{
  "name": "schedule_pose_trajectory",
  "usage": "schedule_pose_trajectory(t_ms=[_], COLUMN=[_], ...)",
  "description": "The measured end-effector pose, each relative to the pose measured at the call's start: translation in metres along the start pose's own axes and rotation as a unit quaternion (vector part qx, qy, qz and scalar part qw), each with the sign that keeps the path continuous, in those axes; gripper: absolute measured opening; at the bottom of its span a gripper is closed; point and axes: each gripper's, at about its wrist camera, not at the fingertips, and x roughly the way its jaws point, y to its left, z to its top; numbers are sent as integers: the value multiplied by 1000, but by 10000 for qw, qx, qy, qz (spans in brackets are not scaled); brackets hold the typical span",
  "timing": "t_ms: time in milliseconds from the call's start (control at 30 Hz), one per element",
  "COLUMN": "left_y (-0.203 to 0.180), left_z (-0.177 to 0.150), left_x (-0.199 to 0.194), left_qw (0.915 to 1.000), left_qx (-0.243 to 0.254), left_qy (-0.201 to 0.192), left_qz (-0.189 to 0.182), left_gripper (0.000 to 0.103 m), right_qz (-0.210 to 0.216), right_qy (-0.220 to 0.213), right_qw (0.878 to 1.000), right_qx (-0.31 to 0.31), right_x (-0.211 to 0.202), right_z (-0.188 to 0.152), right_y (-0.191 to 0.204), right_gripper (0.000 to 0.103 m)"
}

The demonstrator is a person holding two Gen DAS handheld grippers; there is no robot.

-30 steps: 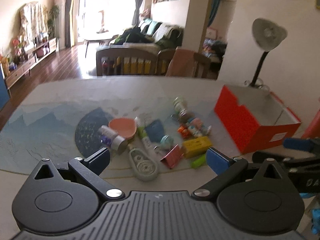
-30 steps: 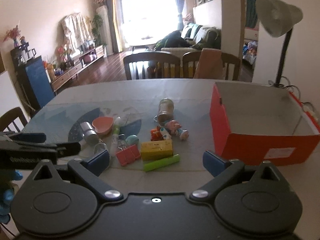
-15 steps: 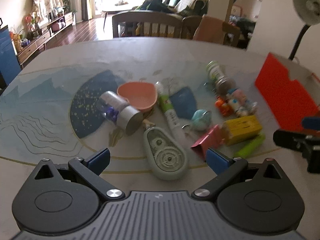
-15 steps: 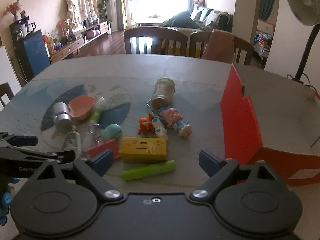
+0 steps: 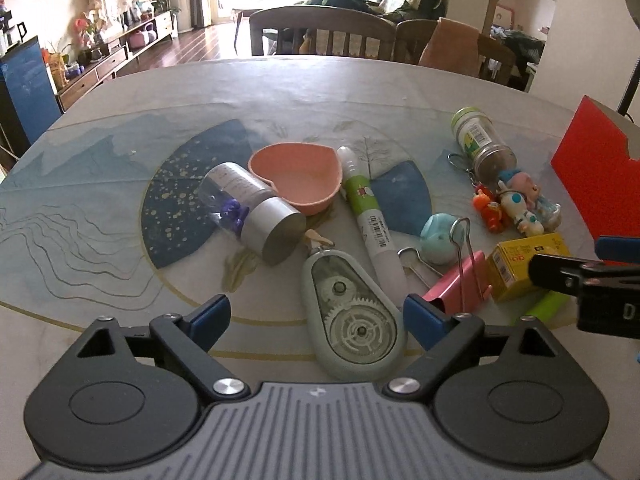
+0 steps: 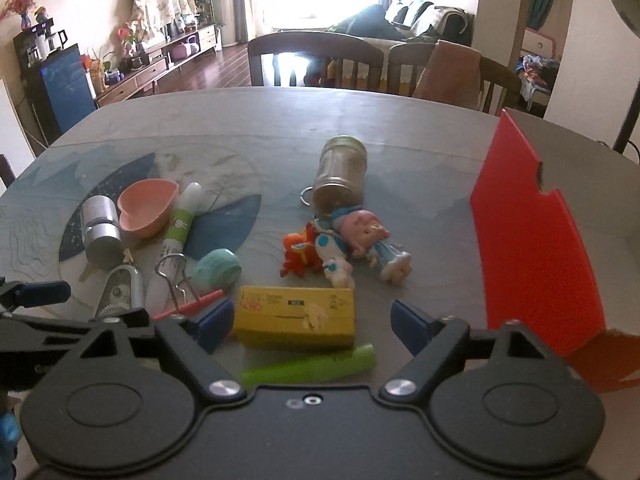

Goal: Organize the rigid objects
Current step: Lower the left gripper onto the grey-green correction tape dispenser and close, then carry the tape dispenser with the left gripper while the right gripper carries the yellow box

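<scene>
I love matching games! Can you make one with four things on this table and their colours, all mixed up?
Things:
1. heart-shaped bowl
2. small box
3. marker
4. big cardboard box

Colours:
A. yellow
B. red
C. pink
D. green

Right pairs: 1-C, 2-A, 3-D, 4-B
</scene>
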Motion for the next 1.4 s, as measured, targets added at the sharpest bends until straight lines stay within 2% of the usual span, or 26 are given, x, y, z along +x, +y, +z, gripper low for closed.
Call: schedule_pose_trajectory(t_ms=[133, 200, 300, 400, 467, 533, 600, 867, 900, 967, 1167, 1400], left_y=[-3, -1, 0, 0, 0, 0, -1, -1, 1, 1, 6, 8], left_z=[1, 1, 0, 0, 1, 1, 2, 2, 2, 3, -1, -1], left_x=[4, 5, 8, 9, 9, 8, 8, 8, 7, 8, 4, -8], left_qw=[10000, 10000, 9998, 9996, 9996, 9996, 9996, 9996, 9996, 9996, 9997, 9998], left_qx=[-23, -61, -70, -22, -18, 33, 73, 38, 29, 12, -9, -89], left_qy=[10, 12, 58, 40, 29, -5, -12, -16, -15, -15, -33, -101], left_qz=[52, 58, 182, 264, 286, 293, 276, 280, 275, 273, 231, 169], left_gripper=[92, 88, 76, 74, 69, 55, 50, 50, 50, 49, 49, 49], right_qz=[-59, -112, -116, -160, -212, -245, -274, -281, -352, -334, -263, -257], right_qy=[10, 26, 30, 41, 88, 163, 192, 400, 353, 301, 358, 108], right_qw=[10000, 9999, 9999, 9998, 9997, 9996, 9994, 9988, 9988, 9990, 9990, 9996], right_qx=[-63, -119, -120, -129, -76, -1, 6, 12, -41, -21, -14, 6], right_x=[6, 9, 12, 13, 11, 11, 11, 15, 14, 14, 11, -19], right_z=[1, 1, 0, 2, 3, 4, 3, 4, 2, 1, 4, 5], right_y=[5, 7, 9, 11, 12, 12, 14, 20, 21, 21, 17, 15], right_gripper=[85, 84, 84, 84, 83, 83, 83, 80, 75, 71, 70, 70])
